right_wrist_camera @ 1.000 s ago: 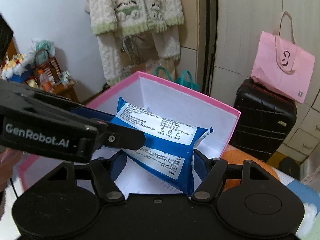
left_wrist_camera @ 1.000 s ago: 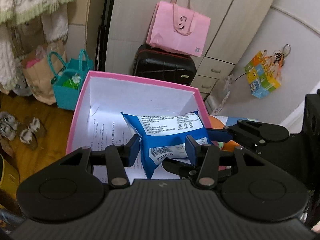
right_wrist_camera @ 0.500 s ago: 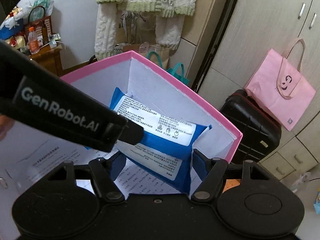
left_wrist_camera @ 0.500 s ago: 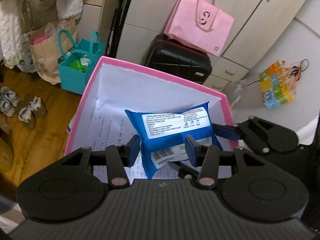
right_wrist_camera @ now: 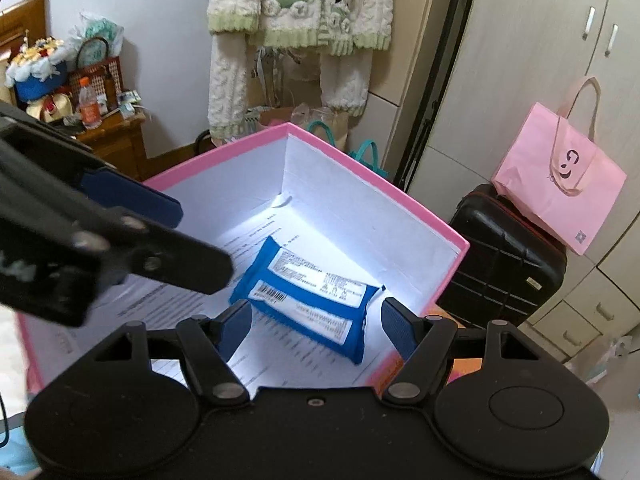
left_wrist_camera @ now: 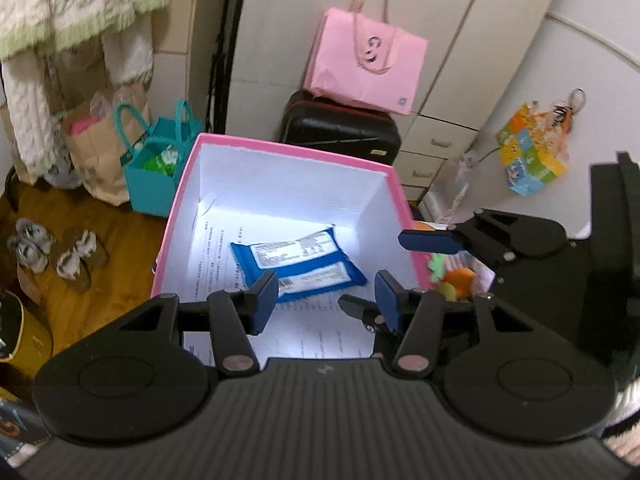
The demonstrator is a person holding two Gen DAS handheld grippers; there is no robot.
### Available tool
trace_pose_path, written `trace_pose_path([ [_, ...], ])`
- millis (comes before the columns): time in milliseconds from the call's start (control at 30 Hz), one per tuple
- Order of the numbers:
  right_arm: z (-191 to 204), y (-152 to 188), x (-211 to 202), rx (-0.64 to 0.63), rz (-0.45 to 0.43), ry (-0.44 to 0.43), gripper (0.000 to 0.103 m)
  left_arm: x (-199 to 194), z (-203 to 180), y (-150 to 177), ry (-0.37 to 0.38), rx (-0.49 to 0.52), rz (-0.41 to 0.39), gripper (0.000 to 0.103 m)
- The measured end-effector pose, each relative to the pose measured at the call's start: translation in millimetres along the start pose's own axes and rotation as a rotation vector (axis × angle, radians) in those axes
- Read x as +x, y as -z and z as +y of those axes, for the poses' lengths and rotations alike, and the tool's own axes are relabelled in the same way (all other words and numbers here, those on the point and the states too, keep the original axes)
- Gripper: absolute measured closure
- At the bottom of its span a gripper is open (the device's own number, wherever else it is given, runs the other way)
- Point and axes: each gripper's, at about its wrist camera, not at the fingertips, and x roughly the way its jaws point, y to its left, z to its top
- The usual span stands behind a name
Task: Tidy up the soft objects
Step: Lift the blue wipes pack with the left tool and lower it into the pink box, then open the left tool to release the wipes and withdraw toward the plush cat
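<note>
A blue soft pack of wipes (left_wrist_camera: 296,262) lies flat on printed paper at the bottom of a pink box with white inner walls (left_wrist_camera: 384,196). It also shows in the right wrist view (right_wrist_camera: 308,300), inside the same box (right_wrist_camera: 376,192). My left gripper (left_wrist_camera: 326,296) is open and empty above the box's near side. My right gripper (right_wrist_camera: 316,324) is open and empty above the pack. The right gripper's fingers (left_wrist_camera: 430,240) show at the box's right rim in the left wrist view. The left gripper's fingers (right_wrist_camera: 132,200) cross the right wrist view at left.
A black suitcase (left_wrist_camera: 340,132) with a pink bag (left_wrist_camera: 366,68) on it stands behind the box. A teal bag (left_wrist_camera: 154,176) and a paper bag (left_wrist_camera: 94,148) sit on the wooden floor at left, near shoes (left_wrist_camera: 52,256). Colourful soft items (left_wrist_camera: 456,276) lie right of the box.
Both grippers opened and let go of the blue pack, which dropped flat onto the box bottom. Both grippers have risen and drawn back from it.
</note>
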Motion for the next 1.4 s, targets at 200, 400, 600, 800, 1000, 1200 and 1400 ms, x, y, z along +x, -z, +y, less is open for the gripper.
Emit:
trace_pose_path([
  [200, -7.9, 12.2, -41.3, 0.033, -0.021, -0.025, 0.027, -43.3, -31.2, 17.9, -0.013, 0.081, -0.066, 0.042],
  [400, -16.5, 30.0, -89.3, 0.044, -0.048, -0.041, 0.027, -74.0, -55.5, 30.1, 0.006, 0.137, -0.097, 0.04],
  [600, -35.3, 61.6, -136.9, 0.085, -0.071, -0.054, 0.026, -90.5, -79.9, 47.9, 0.061, 0.185, -0.094, 0.039],
  [800, -56.1, 98.9, -165.0, 0.129, -0.086, -0.013, 0.026, -89.9, -110.0, 65.1, 0.094, 0.249, -0.059, 0.039],
  [1000, -78.2, 132.9, -173.0, 0.208, -0.1, 0.003, 0.026, -72.8, -139.7, 85.7, 0.124, 0.316, -0.018, 0.039],
  [1200, -95.3, 170.9, -170.0, 0.265, -0.119, -0.019, 0.026, -45.4, -164.8, 103.7, 0.134, 0.371, 0.022, 0.039],
  [1400, -95.1, 208.1, -156.7, 0.203, -0.139, -0.035, 0.026, -24.2, -179.2, 112.0, 0.13, 0.391, 0.02, 0.039],
])
